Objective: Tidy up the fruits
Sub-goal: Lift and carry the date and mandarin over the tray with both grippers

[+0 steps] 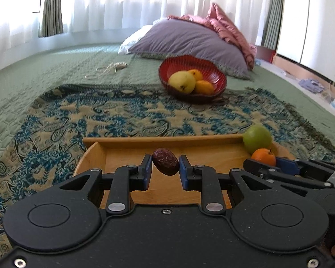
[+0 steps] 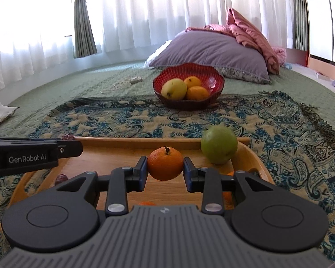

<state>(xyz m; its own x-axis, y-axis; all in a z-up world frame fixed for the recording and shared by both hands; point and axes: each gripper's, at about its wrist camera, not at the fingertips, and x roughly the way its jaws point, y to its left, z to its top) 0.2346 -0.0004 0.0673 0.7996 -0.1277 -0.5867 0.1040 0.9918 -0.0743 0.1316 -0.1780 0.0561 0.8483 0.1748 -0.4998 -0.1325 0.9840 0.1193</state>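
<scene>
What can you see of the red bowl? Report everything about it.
The red bowl is round and deep, with a wavy scalloped rim, fine ribs running down its glossy red inside and a darker outside. It sits upright at the far edge of the patterned throw on the bed, in front of a purple pillow. Inside lie a yellow-green pear and two oranges. Neither tool touches it.

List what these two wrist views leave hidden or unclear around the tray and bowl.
- Wooden tray: near part hidden by the right gripper holding the orange.
- Orange bits under that gripper: count unclear.
- Red bowl: fruit bottoms hidden by its rim.
- Left gripper, holding the date, covers the tray floor.
</scene>
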